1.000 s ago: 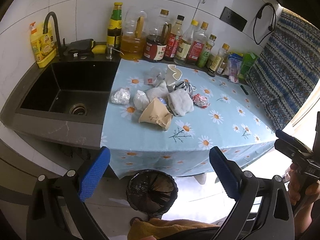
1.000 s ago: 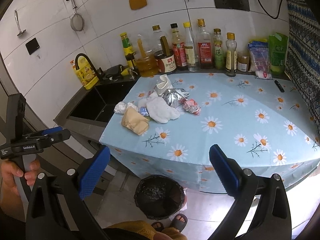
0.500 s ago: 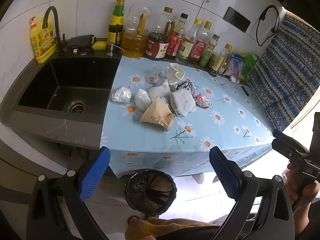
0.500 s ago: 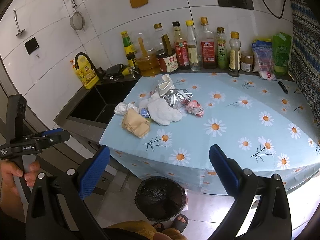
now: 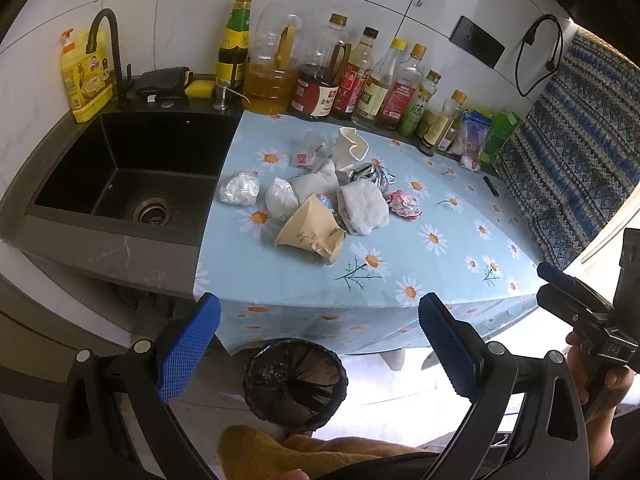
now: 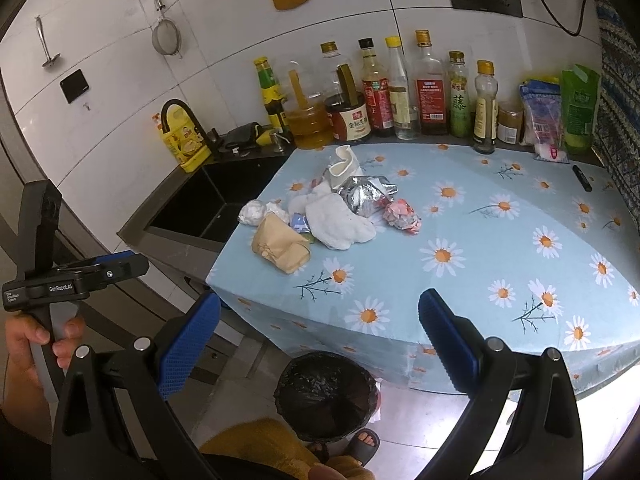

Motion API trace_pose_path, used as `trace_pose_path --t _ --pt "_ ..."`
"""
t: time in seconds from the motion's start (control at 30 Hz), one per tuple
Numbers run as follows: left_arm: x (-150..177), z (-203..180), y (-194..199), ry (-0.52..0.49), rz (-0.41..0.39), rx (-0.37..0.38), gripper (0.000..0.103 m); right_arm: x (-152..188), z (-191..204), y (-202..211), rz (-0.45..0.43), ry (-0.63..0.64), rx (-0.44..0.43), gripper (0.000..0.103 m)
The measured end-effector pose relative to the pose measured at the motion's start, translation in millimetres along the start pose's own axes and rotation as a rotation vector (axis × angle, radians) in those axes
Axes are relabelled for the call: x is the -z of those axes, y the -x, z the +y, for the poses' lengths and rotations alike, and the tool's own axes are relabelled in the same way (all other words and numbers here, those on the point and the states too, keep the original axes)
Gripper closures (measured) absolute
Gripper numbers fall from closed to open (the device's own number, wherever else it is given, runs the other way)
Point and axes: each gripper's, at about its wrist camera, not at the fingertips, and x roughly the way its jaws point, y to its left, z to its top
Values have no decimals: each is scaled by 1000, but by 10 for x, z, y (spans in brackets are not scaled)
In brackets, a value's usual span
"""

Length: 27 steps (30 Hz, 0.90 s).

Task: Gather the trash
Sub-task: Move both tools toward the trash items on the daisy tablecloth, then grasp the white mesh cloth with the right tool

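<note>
A heap of trash lies on the daisy tablecloth [image 5: 400, 256]: a crushed tan paper cup [image 5: 310, 234] [image 6: 280, 246], a white cloth wad [image 5: 362, 206] [image 6: 338, 220], crumpled foil [image 5: 370, 176] [image 6: 366, 194], a red-white wrapper [image 5: 404, 202] [image 6: 402, 216], white paper balls [image 5: 240, 192] and a bent white cup [image 5: 352, 148]. A bin with a black liner [image 5: 296, 380] [image 6: 326, 394] stands on the floor below the counter edge. My left gripper [image 5: 318, 344] and right gripper [image 6: 318, 344] are both open and empty, held well short of the counter.
A black sink [image 5: 124, 176] with a tap is left of the cloth. Sauce and oil bottles [image 5: 320, 76] line the back wall. Packets [image 6: 560, 112] stand at the back right beside a patterned curtain [image 5: 580, 128]. A black pen [image 6: 582, 178] lies on the cloth.
Both grippers have drifted slightly closer to the counter; the trash heap looks a little larger. Both stay open and nothing on the counter has moved.
</note>
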Motion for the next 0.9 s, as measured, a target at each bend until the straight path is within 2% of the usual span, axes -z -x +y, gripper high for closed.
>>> trace_pose_path --t 0.17,0.33,0.53,0.63,0.8,0.9 --pt "-20 30 23 7 -5 8 7 -32 -17 -26 -6 12 -25 5" --pt "-110 121 -78 19 12 16 7 -101 -64 -221 19 -5 -33 5" --pt "-245 278 -250 0 34 29 7 -200 -40 -598 50 -3 -30 6" --pt "-355 417 -370 -3 52 48 7 -250 -12 -819 83 -10 -26 11" --pt "-491 606 -567 -27 73 11 7 -372 22 -1166 106 -7 -2 12" --pt "-606 716 -724 -43 99 10 7 -458 -10 -1402 126 -15 16 17"
